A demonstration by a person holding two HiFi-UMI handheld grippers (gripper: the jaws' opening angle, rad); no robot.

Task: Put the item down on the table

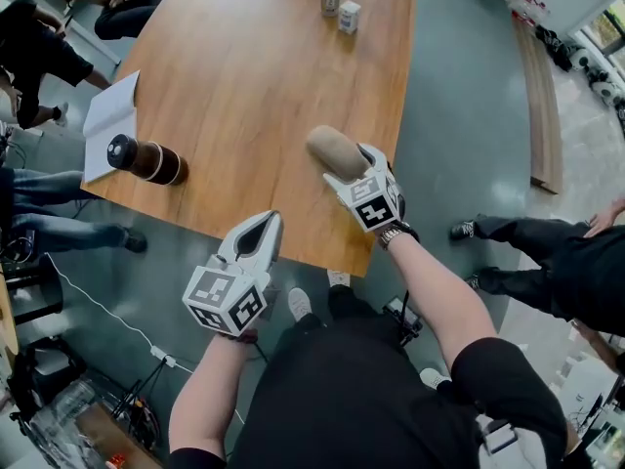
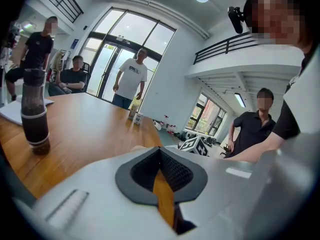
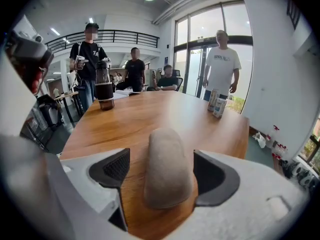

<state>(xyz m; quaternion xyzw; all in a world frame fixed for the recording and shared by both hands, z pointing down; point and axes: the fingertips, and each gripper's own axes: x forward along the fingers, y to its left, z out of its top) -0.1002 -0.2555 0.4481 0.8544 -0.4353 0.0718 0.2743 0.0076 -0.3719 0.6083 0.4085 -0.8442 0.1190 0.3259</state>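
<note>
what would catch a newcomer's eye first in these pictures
A rounded beige item lies on the wooden table near its front edge, between the wide-open jaws of the right gripper, whose pads stand clear of it. The left gripper is shut and empty at the front edge, and a dark bottle stands at the table's left side.
</note>
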